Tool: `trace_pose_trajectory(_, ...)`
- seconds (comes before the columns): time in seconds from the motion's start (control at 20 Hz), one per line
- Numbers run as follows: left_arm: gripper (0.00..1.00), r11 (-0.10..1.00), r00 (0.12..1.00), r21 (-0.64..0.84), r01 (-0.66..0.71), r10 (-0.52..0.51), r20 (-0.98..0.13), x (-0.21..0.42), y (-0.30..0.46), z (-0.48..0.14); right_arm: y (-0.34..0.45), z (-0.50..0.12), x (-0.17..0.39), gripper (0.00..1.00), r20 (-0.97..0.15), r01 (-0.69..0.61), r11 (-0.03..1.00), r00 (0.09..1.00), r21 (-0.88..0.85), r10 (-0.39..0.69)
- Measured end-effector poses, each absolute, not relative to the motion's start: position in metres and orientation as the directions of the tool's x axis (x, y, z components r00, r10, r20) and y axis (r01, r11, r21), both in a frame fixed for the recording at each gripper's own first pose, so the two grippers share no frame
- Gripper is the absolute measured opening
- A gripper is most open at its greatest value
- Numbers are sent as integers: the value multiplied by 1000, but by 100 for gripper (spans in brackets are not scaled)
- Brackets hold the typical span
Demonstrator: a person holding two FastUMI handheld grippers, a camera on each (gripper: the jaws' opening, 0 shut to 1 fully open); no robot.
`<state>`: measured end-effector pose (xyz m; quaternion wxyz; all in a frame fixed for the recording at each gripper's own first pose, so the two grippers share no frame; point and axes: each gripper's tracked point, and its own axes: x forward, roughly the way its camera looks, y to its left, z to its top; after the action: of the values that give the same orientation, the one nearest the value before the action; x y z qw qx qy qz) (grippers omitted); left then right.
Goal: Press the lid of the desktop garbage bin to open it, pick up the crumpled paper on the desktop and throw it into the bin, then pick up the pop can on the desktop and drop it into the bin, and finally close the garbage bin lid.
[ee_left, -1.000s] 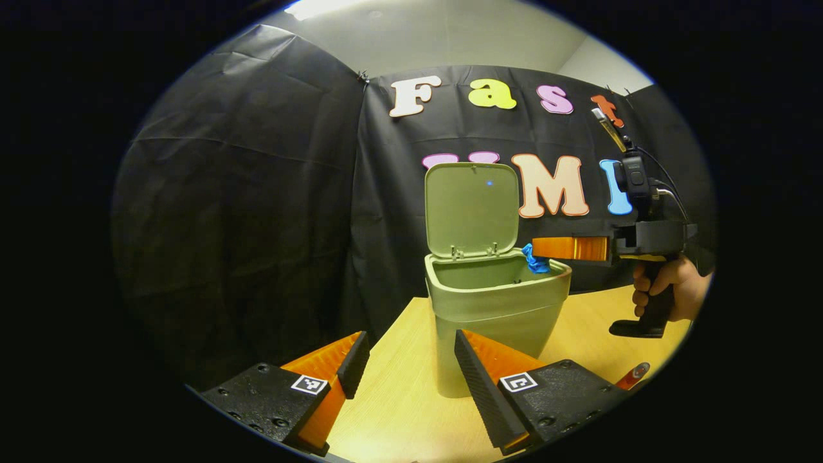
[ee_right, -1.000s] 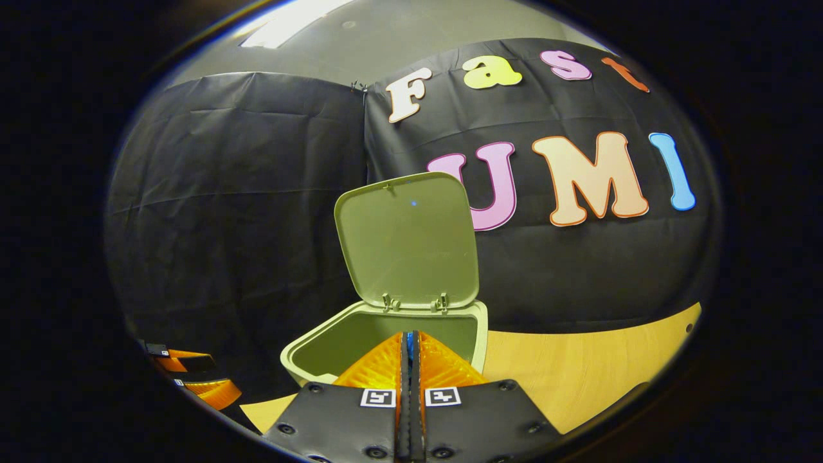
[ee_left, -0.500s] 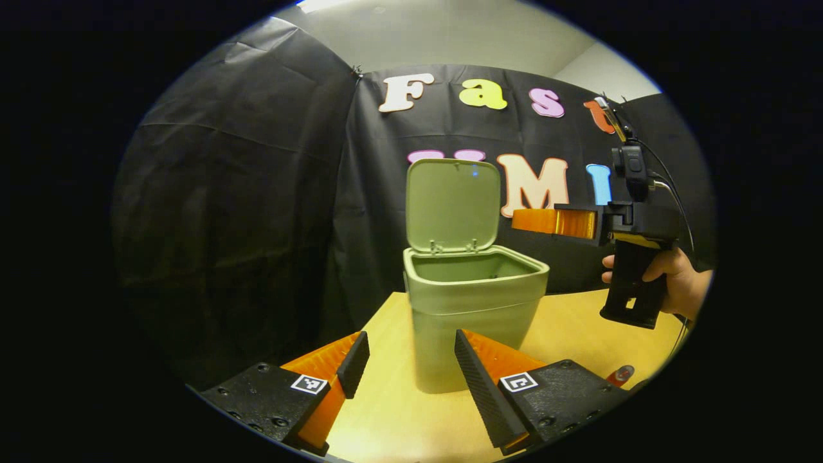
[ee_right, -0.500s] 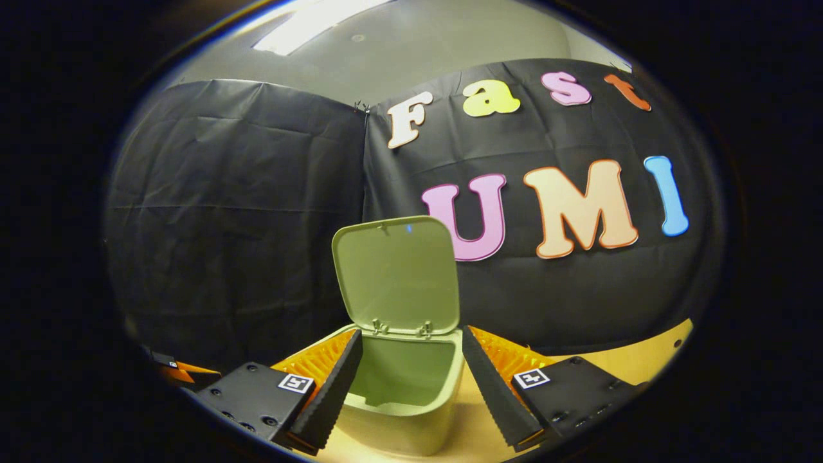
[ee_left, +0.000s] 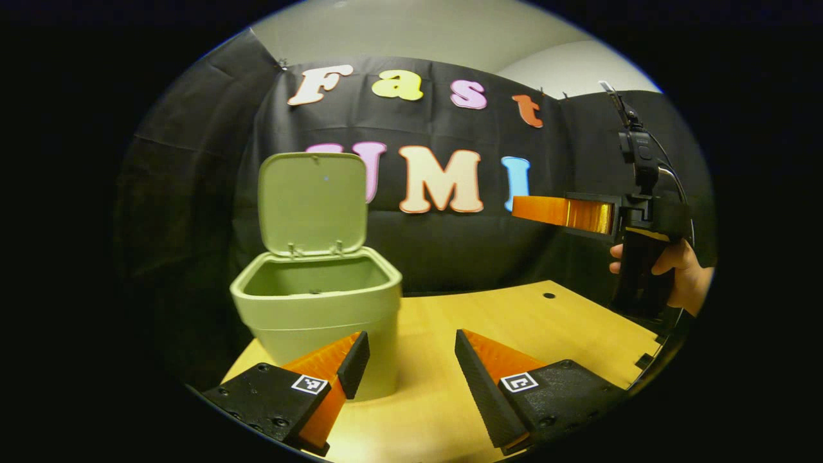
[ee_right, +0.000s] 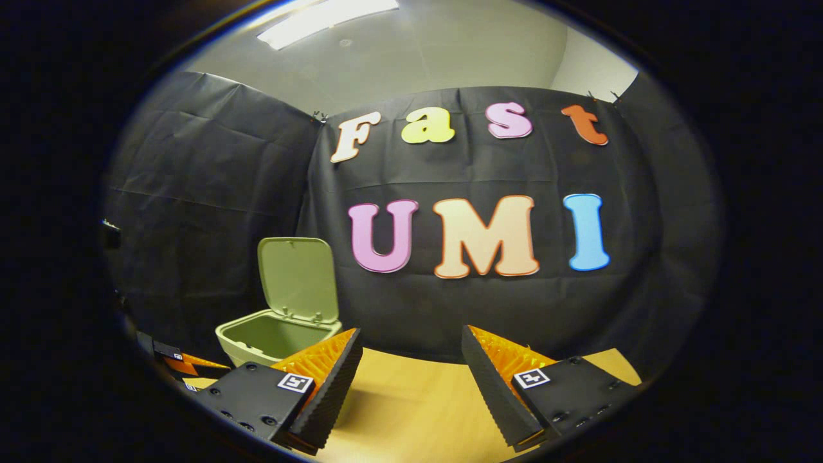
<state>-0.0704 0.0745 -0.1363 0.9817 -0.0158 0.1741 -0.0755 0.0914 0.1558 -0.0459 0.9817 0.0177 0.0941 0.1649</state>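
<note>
Left gripper (ee_left: pixel 406 350) sat low over the wooden desktop (ee_left: pixel 514 321), jaws spread wide, nothing between them. The garbage bin (ee_left: pixel 318 308) stood toward the left end of the desktop, just beyond the left-hand finger (ee_left: pixel 334 363), which overlapped its lower front in the left gripper view; couldn't tell if they touched. Bin lid (ee_left: pixel 313 202) was up, roughly vertical on its rear hinge, cavity open; couldn't see down to the bottom, so contents unknown. A small dark hole (ee_left: pixel 548 296) sat in the desktop farther back on the right. Right gripper (ee_left: pixel 533 211) was in the air well to the right of the bin and above the desktop, seen side-on, held by a hand (ee_left: pixel 681 273) on its grip, with a cable running off its top. Side-on, its opening couldn't be read there, but in the right gripper view the same tool (ee_right: pixel 411 360) had its jaws spread apart and empty over bare wood. There the bin (ee_right: pixel 270 337) sat off to the left, partly behind the left-hand finger (ee_right: pixel 325 379), lid (ee_right: pixel 298 278) raised.
</note>
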Motion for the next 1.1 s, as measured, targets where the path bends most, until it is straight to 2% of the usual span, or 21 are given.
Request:
trace_pose_trajectory(0.15,82,959,865,-109,260,-282,-416,-71,16,-166,86,-55,82,97,-215,-224,972,948,69,234)
trace_pose_trajectory(0.2,82,950,840,-122,287,-311,-444,-75,1,-177,68,-58,79,94,-223,-199,978,952,67,209)
trace_pose_trajectory(0.25,82,941,818,-131,313,-337,-467,-79,-11,-187,51,-63,76,97,-234,-176,982,954,64,187)
trace_pose_trajectory(0.35,82,921,766,-138,363,-380,-518,-90,-34,-208,22,-73,68,95,-259,-139,989,954,54,149)
trace_pose_trajectory(0.4,82,913,741,-139,384,-395,-543,-96,-44,-220,9,-79,66,97,-275,-123,991,952,51,133)
trace_pose_trajectory(0.5,83,900,690,-147,411,-412,-595,-110,-58,-244,-11,-90,59,95,-304,-98,994,946,54,109)
trace_pose_trajectory(0.7,82,887,614,-174,428,-427,-664,-127,-76,-275,-42,-111,47,97,-363,-55,996,929,64,75)
trace_pose_trajectory(1.1,87,891,613,-241,385,-442,-655,-128,-85,-277,-78,-130,22,97,-416,-27,999,909,30,37)
